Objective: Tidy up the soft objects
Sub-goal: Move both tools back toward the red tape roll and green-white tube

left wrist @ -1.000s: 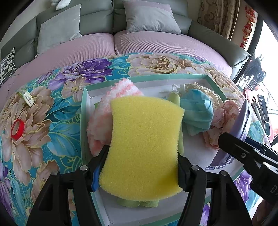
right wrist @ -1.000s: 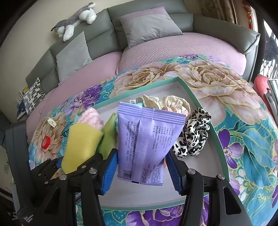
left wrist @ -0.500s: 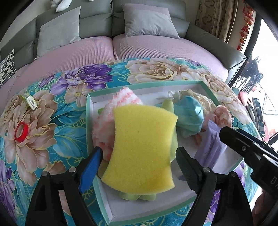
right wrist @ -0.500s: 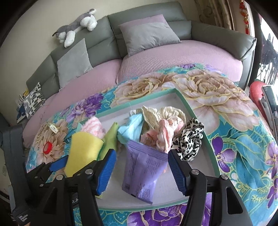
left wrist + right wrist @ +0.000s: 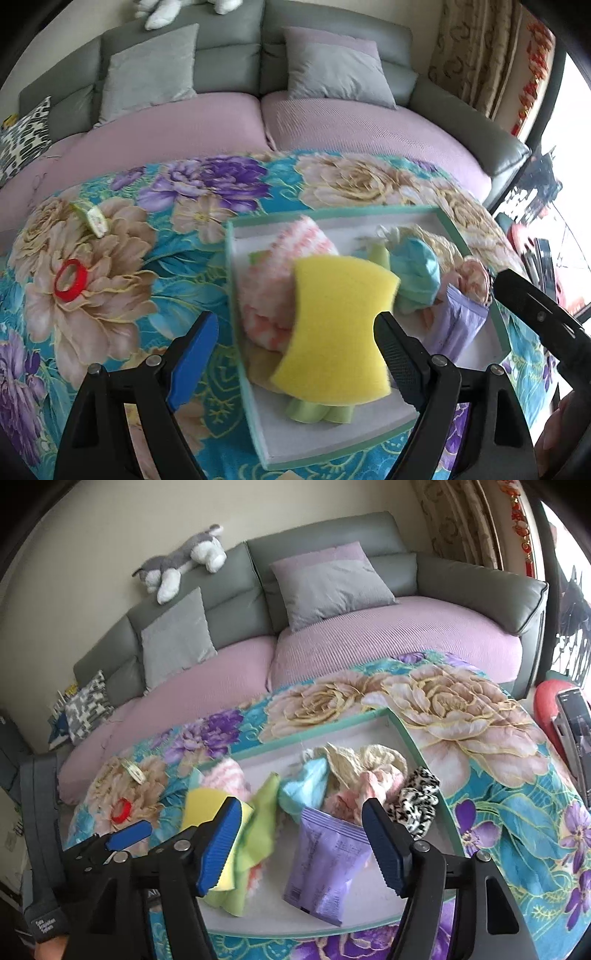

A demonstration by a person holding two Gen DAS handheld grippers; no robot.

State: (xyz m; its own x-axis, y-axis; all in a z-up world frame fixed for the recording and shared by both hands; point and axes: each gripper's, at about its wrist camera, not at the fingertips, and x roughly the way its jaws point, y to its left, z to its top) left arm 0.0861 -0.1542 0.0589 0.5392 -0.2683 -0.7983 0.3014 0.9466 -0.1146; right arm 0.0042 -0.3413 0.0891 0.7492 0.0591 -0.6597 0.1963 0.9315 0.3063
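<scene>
While the shallow green-rimmed grey tray (image 5: 476, 236) on the flowered tablecloth (image 5: 129, 258) holds every soft item, both grippers hang open and empty. Ahead of the left gripper (image 5: 295, 347) lies the yellow waisted sponge (image 5: 340, 325), lengthwise; ahead of the right gripper (image 5: 303, 842), jaws just widened, the lilac foil packet (image 5: 325, 864).

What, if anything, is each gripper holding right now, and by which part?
Nothing is held. The left gripper stands open, clear of the yellow sponge; the right gripper, just opening, is clear of the purple packet in the tray.
</scene>
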